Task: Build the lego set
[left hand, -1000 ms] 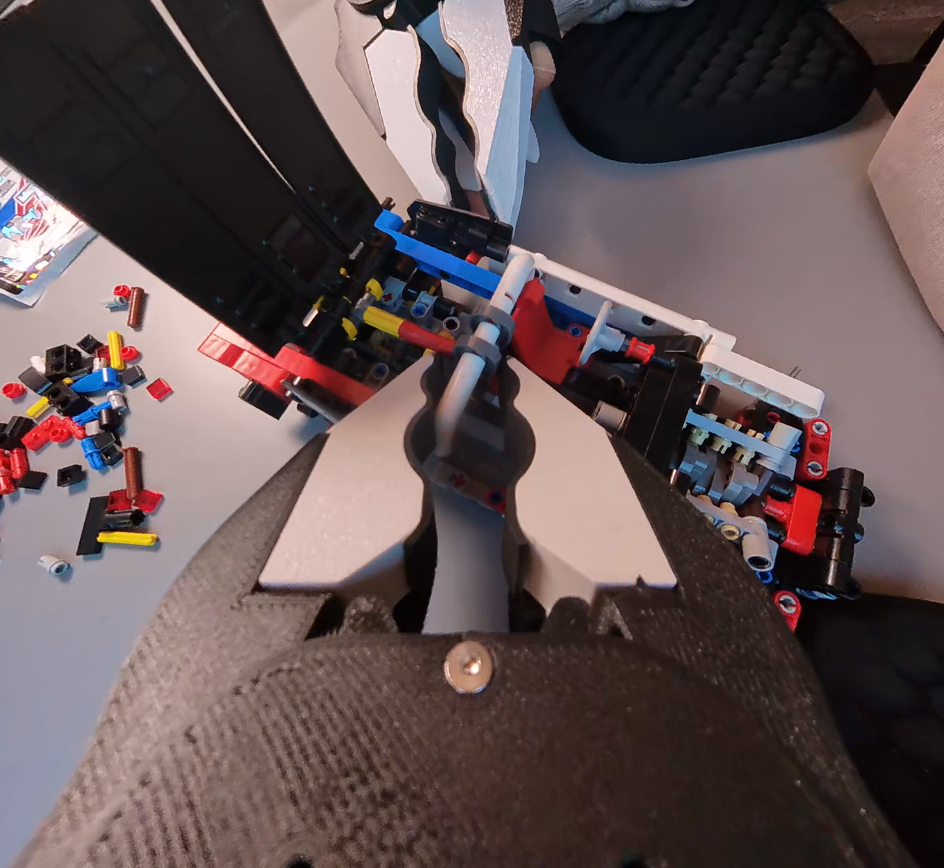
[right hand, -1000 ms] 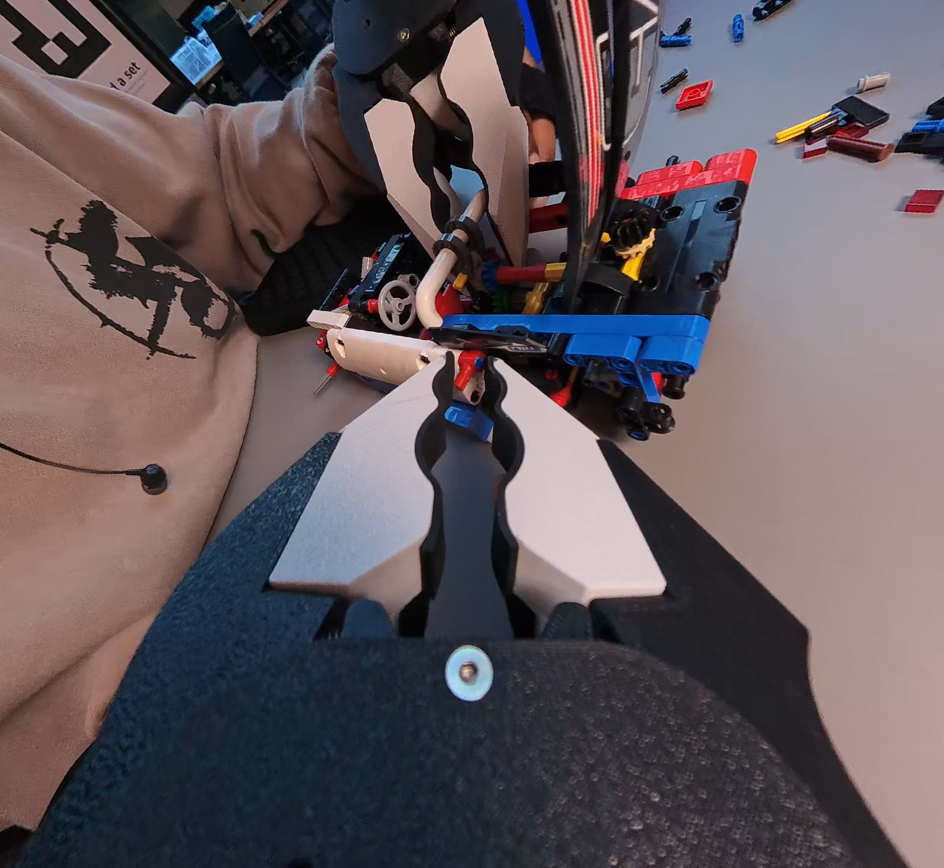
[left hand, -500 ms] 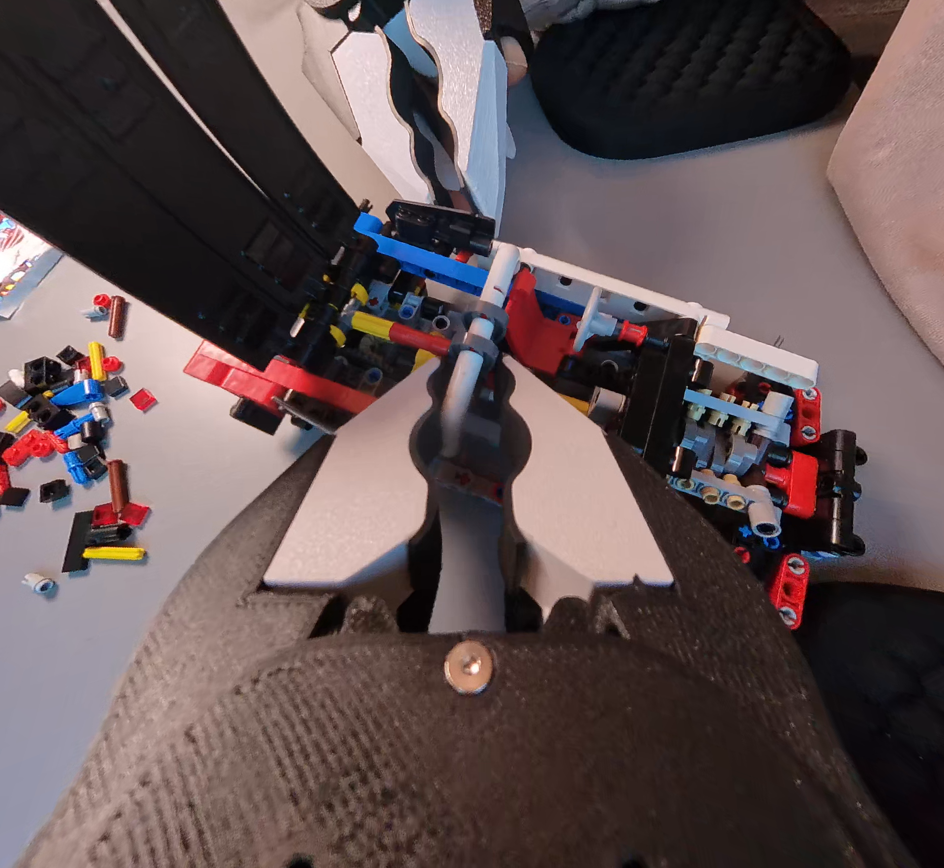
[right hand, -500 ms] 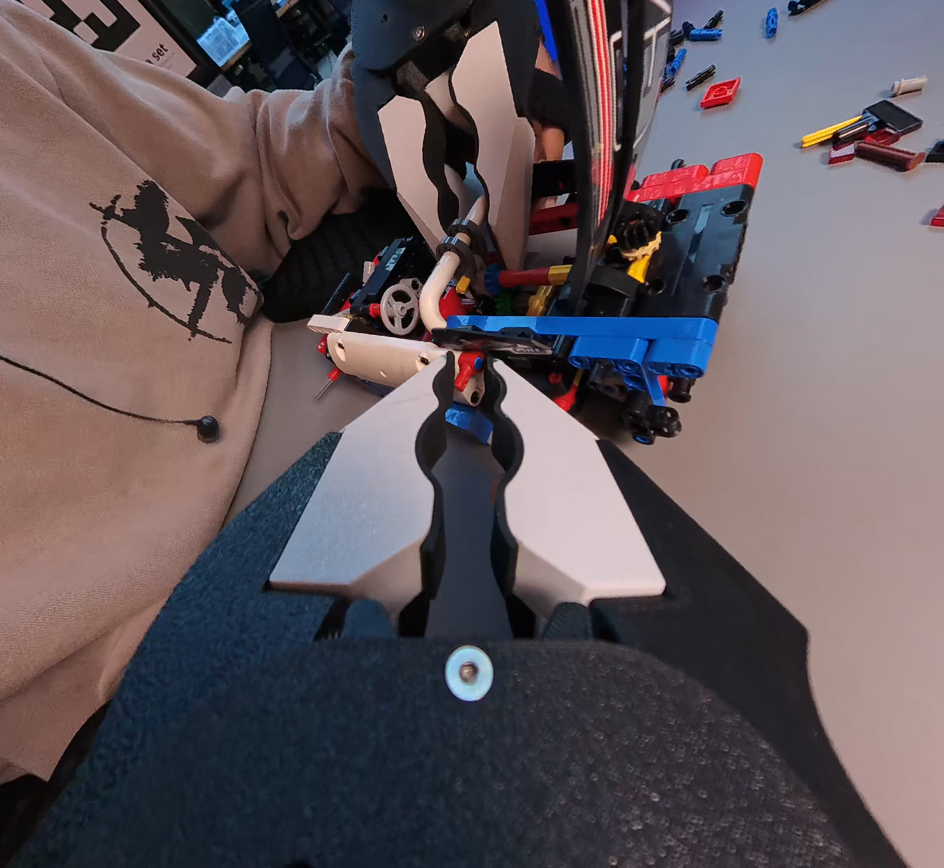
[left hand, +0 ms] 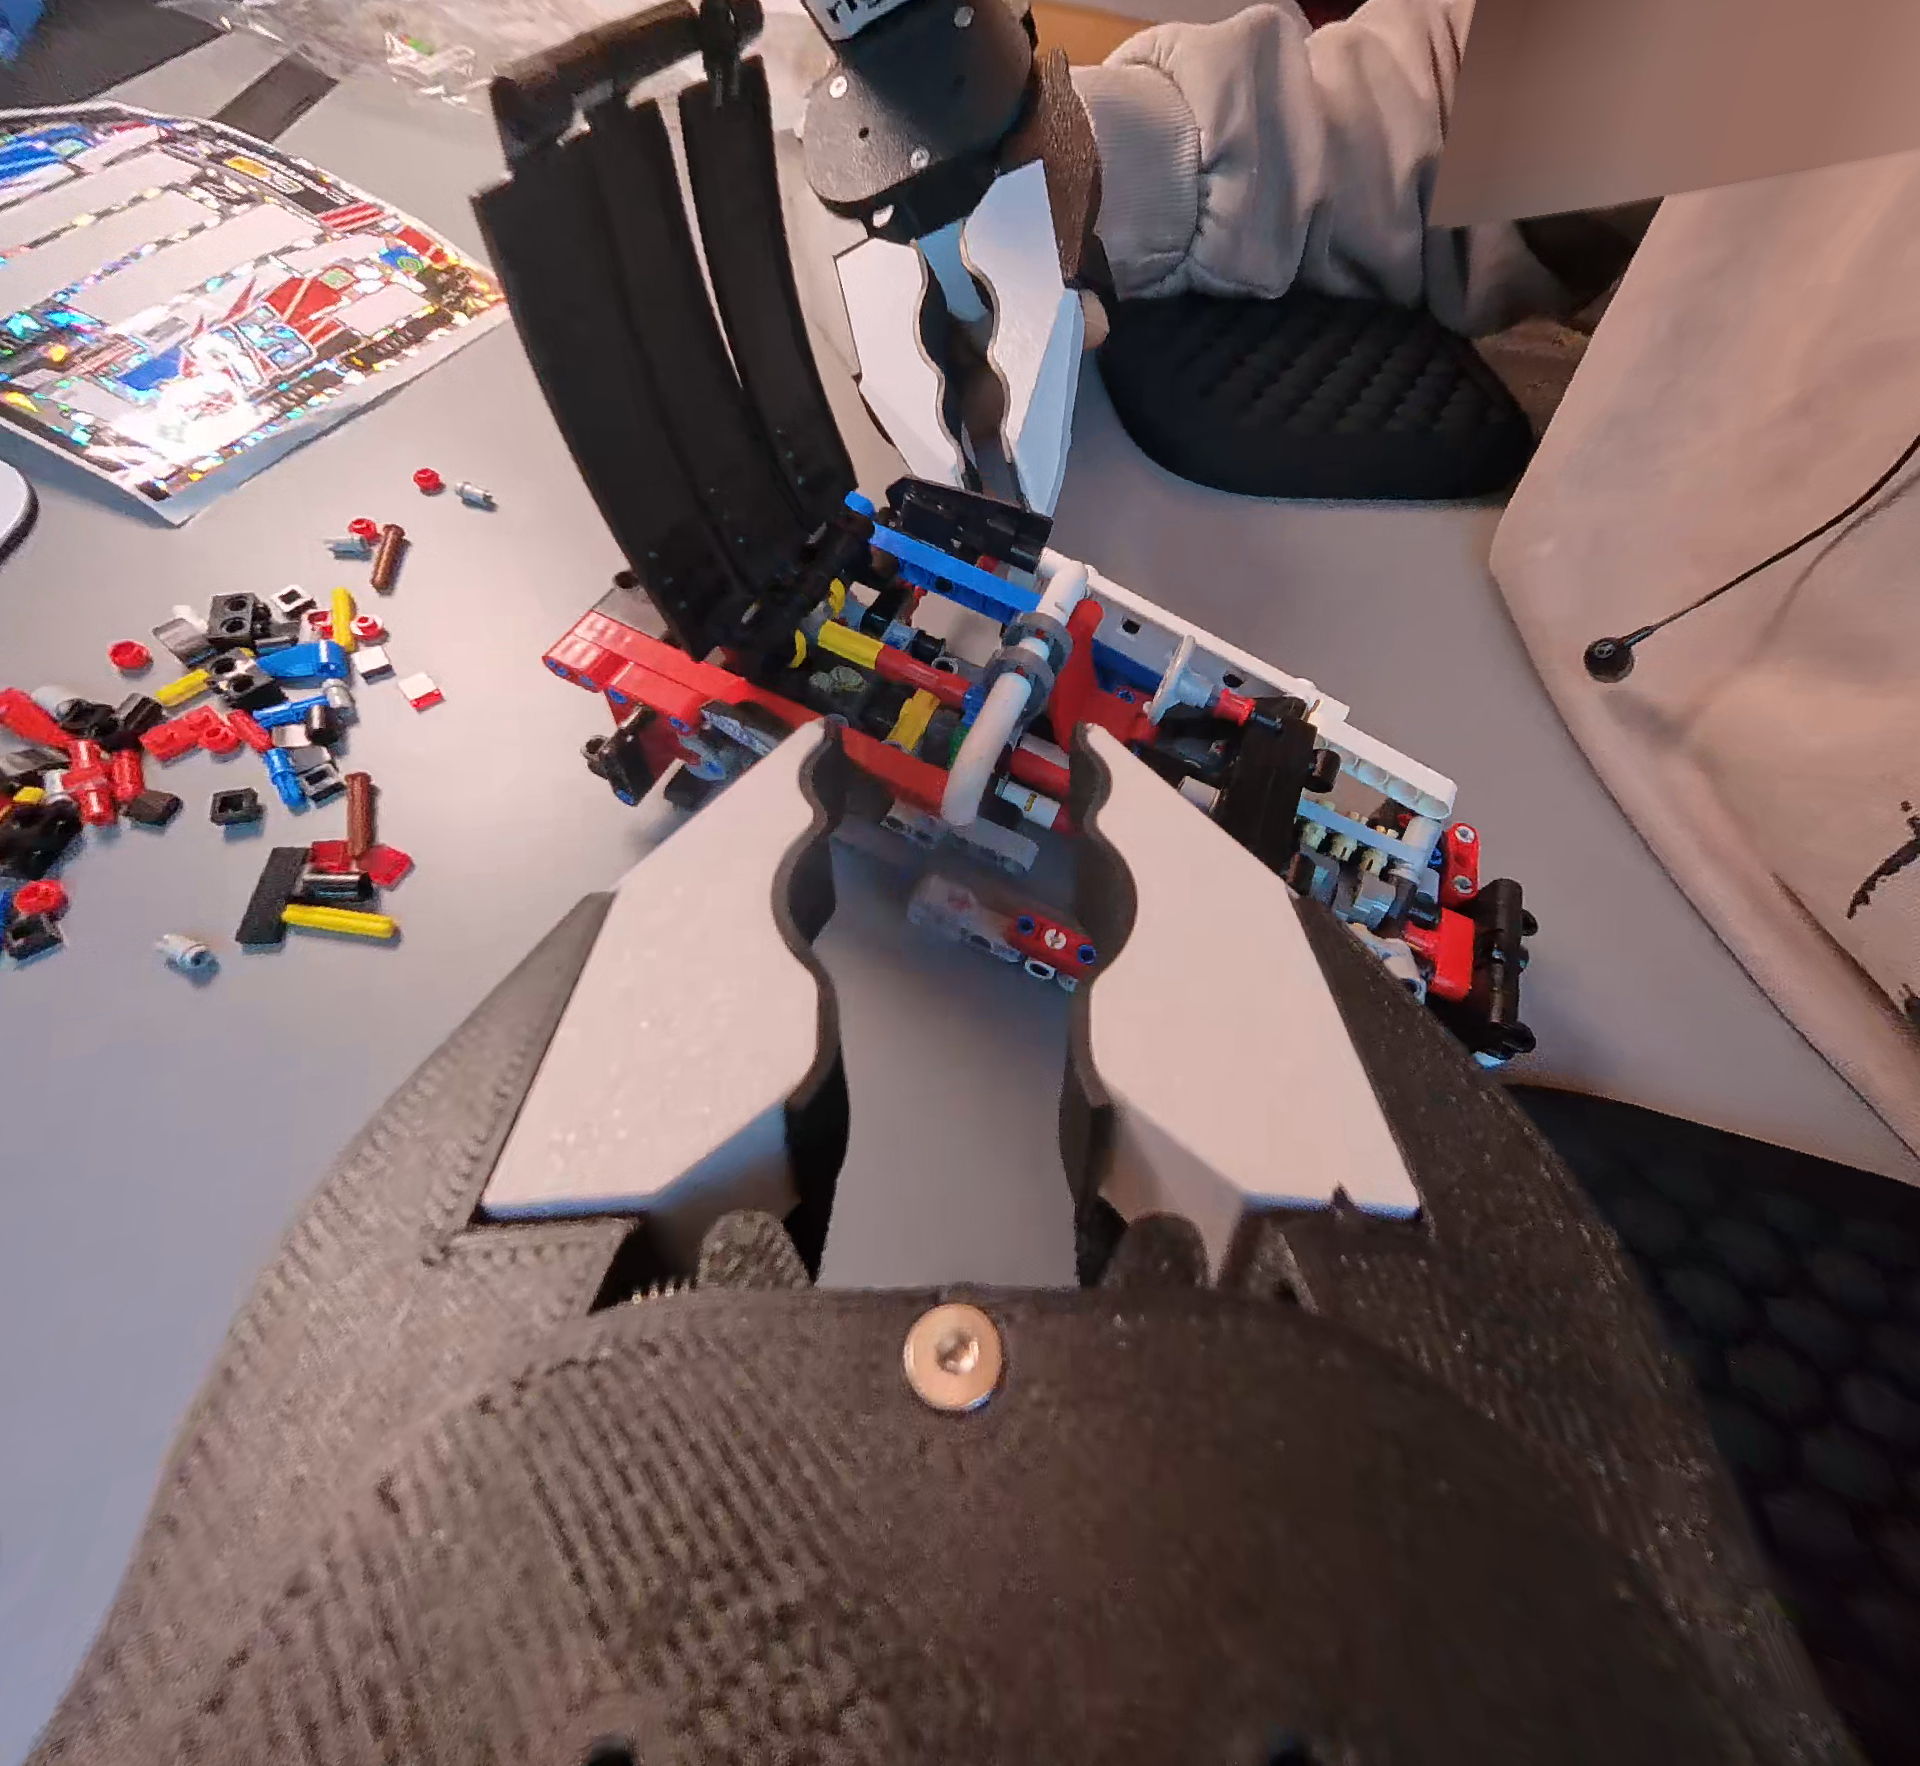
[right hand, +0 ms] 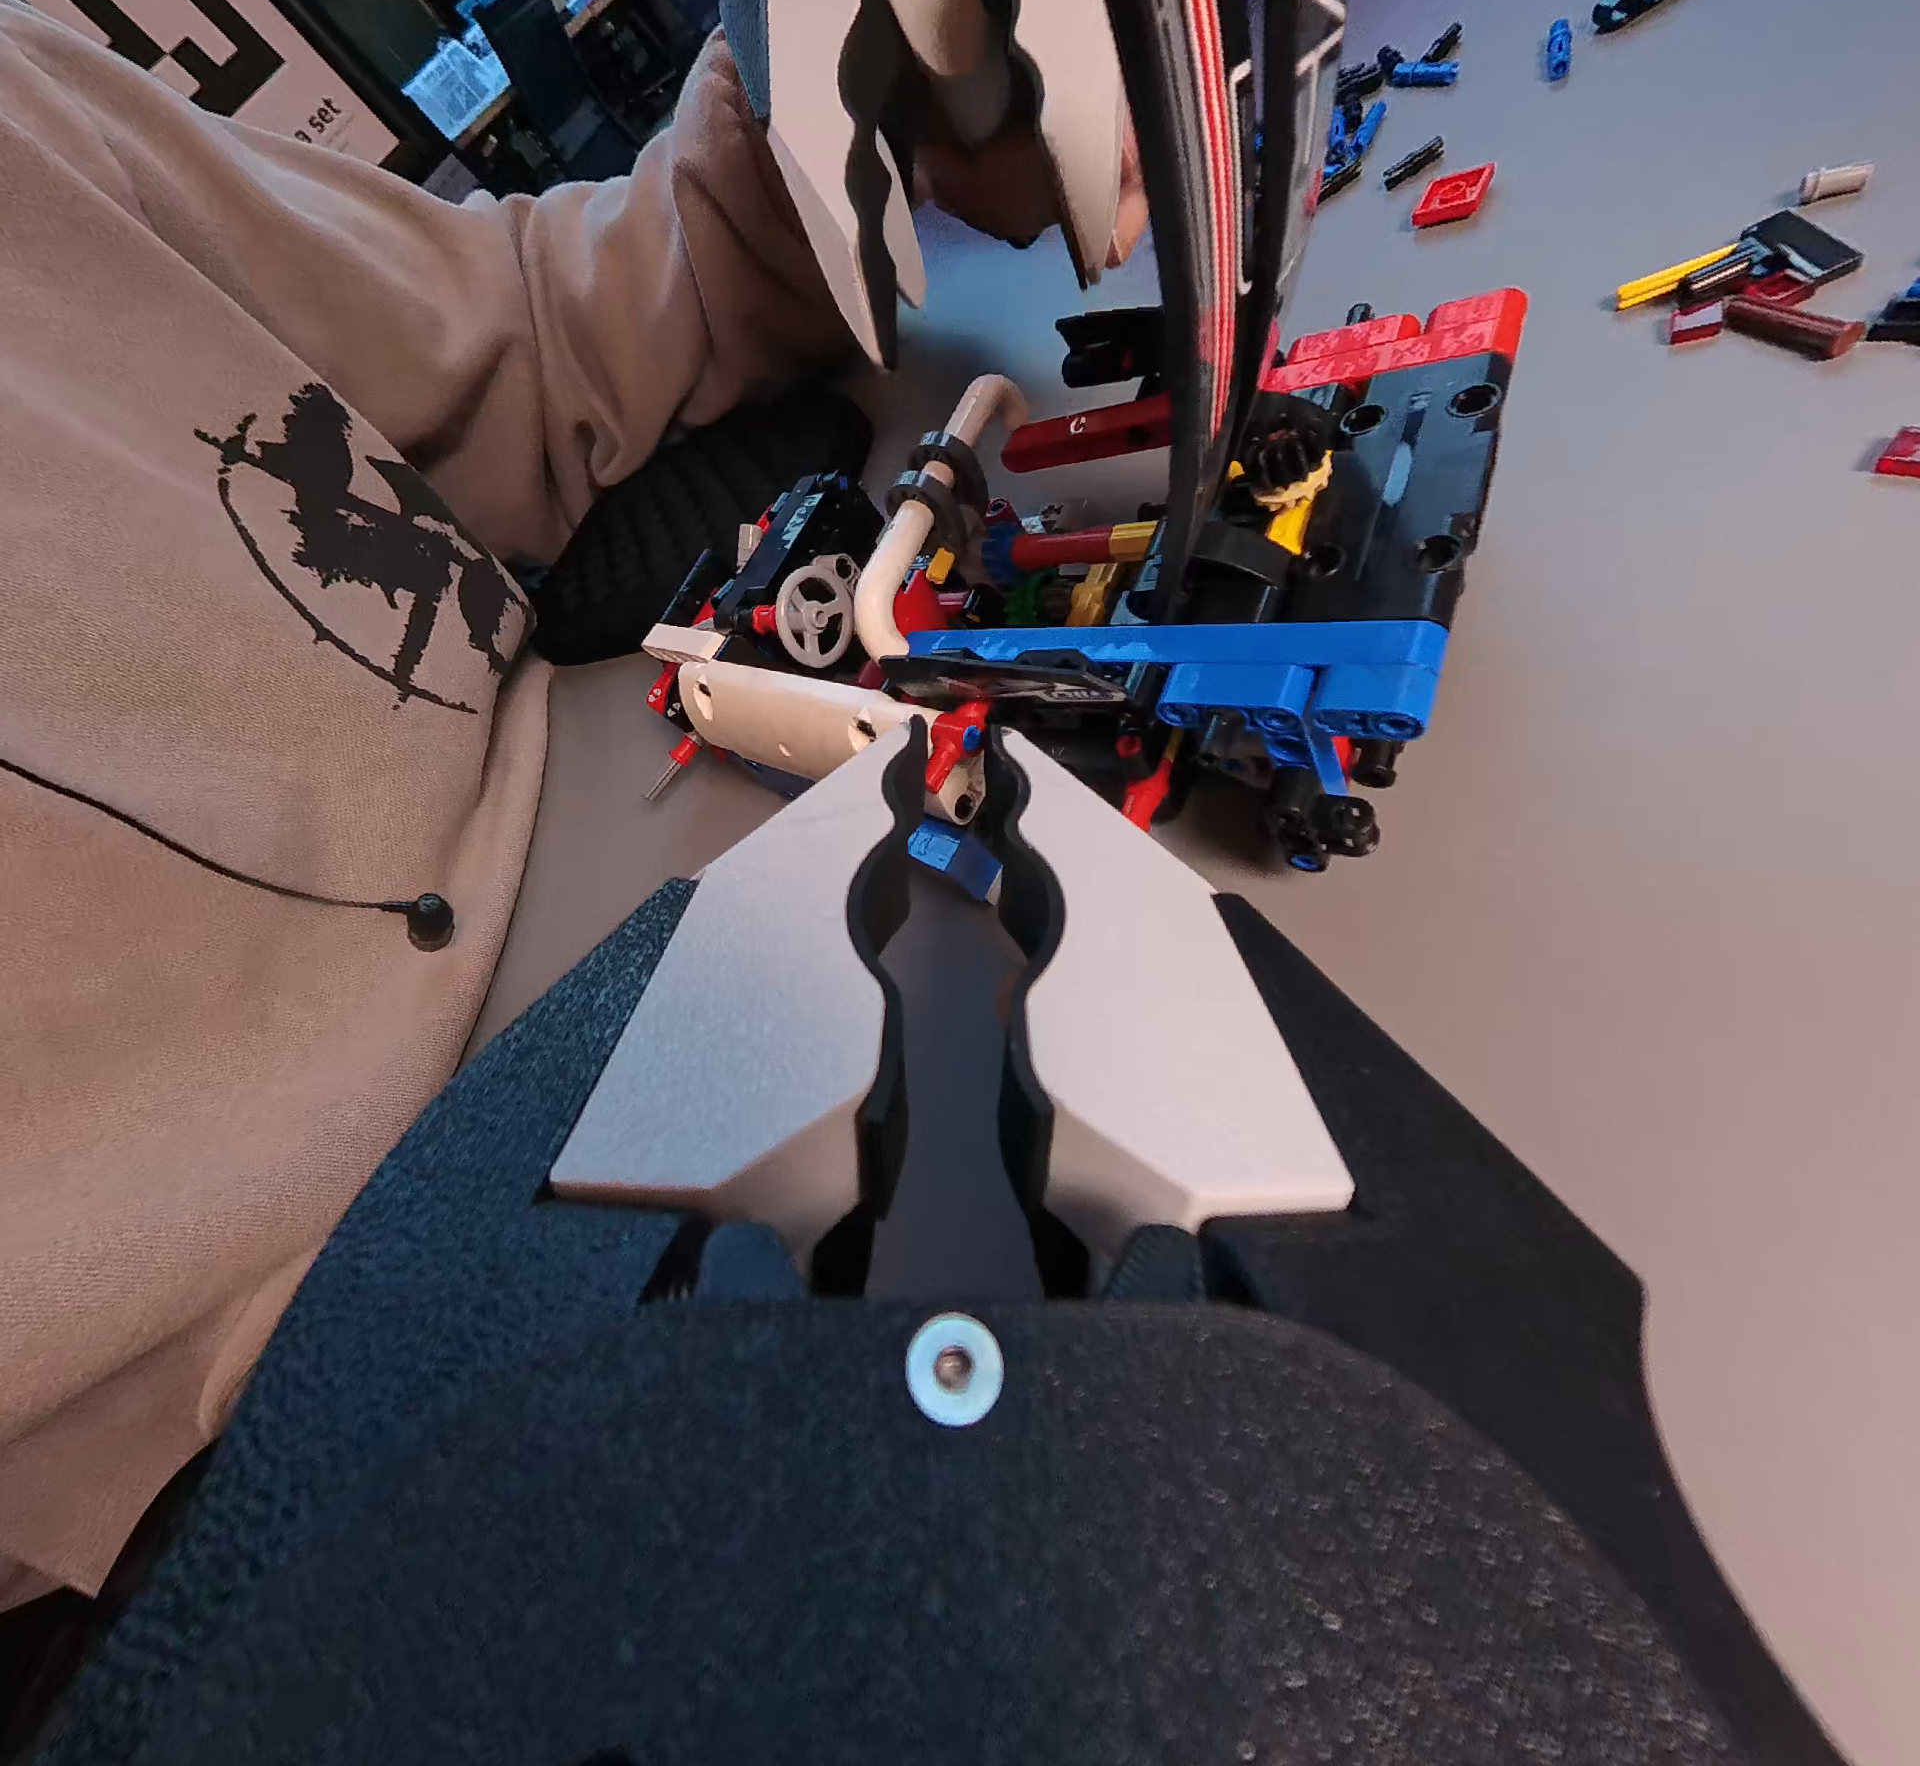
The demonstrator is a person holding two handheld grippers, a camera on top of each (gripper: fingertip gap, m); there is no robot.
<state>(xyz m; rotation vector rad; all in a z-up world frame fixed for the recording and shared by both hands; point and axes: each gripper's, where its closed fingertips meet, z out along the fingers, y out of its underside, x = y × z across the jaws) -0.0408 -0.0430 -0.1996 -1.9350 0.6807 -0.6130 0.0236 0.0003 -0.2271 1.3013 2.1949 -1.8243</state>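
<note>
Half-built lego model (left hand: 1039, 729) lies on the grey tabletop (left hand: 520, 1041), w/ its black panel (left hand: 665, 366) standing up. Right claw (right hand: 951, 755) is nearly closed, its tips pinching a small red-and-white bit at the model's near edge. Left claw (left hand: 951, 755) hovers wide open & empty, the pale bent tube (left hand: 997, 719) just ahead of its tips. Loose pieces (left hand: 208, 740) lie well off to its left. Best approach, prob.: right claw keeps the model braced; left grips squarely before pushing.
</note>
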